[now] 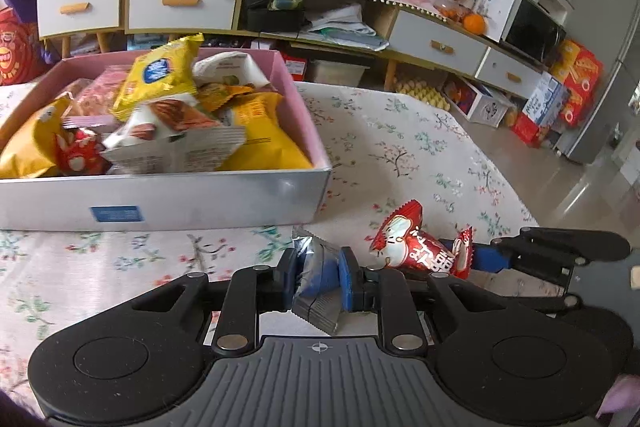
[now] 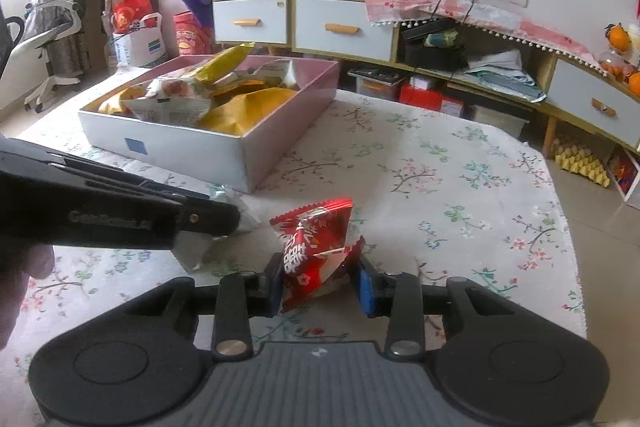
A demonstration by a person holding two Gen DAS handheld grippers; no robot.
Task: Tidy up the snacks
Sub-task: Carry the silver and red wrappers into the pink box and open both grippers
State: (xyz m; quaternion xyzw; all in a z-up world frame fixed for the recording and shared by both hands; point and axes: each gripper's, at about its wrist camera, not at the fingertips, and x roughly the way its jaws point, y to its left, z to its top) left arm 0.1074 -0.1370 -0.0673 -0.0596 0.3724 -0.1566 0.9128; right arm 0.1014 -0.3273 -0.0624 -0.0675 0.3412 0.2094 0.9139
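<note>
Two crinkly foil packets: our left gripper (image 1: 318,277) clamps the silver sachet (image 1: 316,283), tilted lengthwise; our right gripper (image 2: 320,285) pinches the red pouch (image 2: 314,251), pointing upward.

Two grippers showing: left gripper (image 1: 318,277), right gripper (image 2: 320,285).
One silver packet (image 1: 316,279) sitting between left gripper's fingers.
One red packet (image 2: 314,251) sitting between right gripper's fingers.
One box (image 1: 160,195) lying beyond left gripper, holding heap of packets, too jumbled for counting.
One flowered cloth (image 2: 440,187) lying under both grippers.
</note>
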